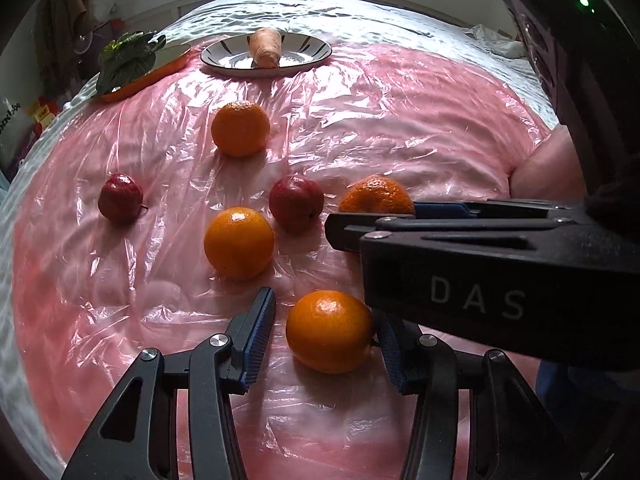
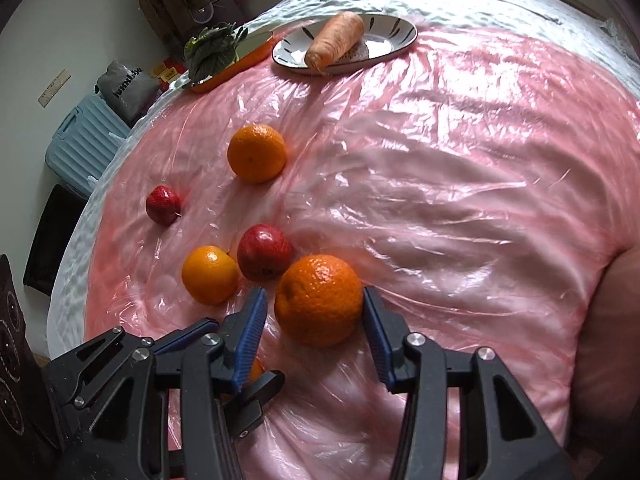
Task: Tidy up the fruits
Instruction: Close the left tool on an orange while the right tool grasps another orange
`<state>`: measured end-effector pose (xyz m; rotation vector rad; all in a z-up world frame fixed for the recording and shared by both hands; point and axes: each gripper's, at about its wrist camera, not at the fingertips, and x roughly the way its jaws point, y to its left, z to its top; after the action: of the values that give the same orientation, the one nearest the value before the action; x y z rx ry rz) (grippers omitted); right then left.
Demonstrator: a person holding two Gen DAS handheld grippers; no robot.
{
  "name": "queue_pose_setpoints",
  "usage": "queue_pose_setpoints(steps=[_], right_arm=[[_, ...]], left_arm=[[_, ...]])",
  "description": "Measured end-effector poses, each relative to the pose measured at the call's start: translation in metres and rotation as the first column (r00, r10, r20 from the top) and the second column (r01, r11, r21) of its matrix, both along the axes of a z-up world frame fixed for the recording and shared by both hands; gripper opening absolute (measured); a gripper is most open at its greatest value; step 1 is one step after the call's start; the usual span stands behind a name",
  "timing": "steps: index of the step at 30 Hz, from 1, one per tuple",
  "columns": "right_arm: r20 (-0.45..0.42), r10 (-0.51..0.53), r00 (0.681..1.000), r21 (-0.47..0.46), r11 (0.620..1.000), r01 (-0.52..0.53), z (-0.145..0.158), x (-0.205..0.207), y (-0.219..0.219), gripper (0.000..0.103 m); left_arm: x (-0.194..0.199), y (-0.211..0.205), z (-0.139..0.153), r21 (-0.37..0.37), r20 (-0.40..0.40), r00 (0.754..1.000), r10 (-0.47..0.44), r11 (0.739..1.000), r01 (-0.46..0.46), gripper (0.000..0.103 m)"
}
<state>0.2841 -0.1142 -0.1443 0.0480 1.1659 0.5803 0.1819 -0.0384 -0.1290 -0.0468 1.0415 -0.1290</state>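
Observation:
Several oranges and two red apples lie on a table covered in pink plastic sheet. In the left wrist view my left gripper is open around the nearest orange; its right pad touches the orange. In the right wrist view my right gripper is open around a darker, bumpy orange, which also shows in the left wrist view behind the right gripper's fingers. Other fruit: a middle orange, a far orange, a near apple and a left apple.
A striped plate at the far edge holds a carrot. An orange dish with leafy greens stands at the far left. A blue suitcase stands on the floor left of the table.

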Motion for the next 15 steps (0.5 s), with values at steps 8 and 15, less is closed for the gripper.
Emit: queue_pose_setpoints(steps=[8,15], right_arm=[[-0.007,-0.017,1.000,0.020,1.000,0.017,-0.0039,0.0035,-0.0005,0.080],[0.014,-0.034,0.999,0.041,0.999,0.033,0.0036,0.0002,-0.0064,0.079]], left_arm=[[0.0056,0.0029,-0.0063,-0.023,-0.019,1.000,0.008,1.000,-0.009,0.044],[0.0086,0.0074,-0.0090,-0.070,-0.041,0.999,0.015,0.997,-0.018,0.037]])
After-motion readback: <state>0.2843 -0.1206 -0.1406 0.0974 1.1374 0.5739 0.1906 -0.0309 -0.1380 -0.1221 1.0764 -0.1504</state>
